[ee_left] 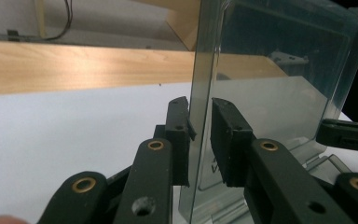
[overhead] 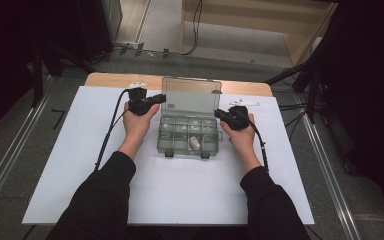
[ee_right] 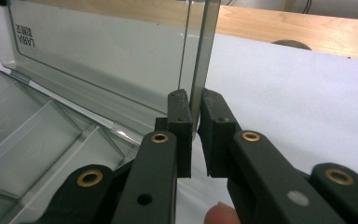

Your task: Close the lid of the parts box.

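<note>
A clear grey compartment box (overhead: 161,146) stands mid-table on a white sheet, its lid (overhead: 191,97) raised upright. A small metallic part (overhead: 195,143) lies in one front compartment. My left gripper (overhead: 158,98) is at the lid's left edge. In the left gripper view, its jaws (ee_left: 199,105) are shut on the rim of the lid (ee_left: 270,60). My right gripper (overhead: 219,114) is at the lid's right edge. In the right gripper view, its jaws (ee_right: 195,98) pinch the lid (ee_right: 102,60) low down, just above the empty compartments (ee_right: 28,140).
Two small white pieces lie on the table, one behind the left gripper (overhead: 138,84) and one behind the right gripper (overhead: 244,103). The wooden table edge (overhead: 105,79) runs behind the white sheet (overhead: 180,190). Metal rails flank the table on both sides.
</note>
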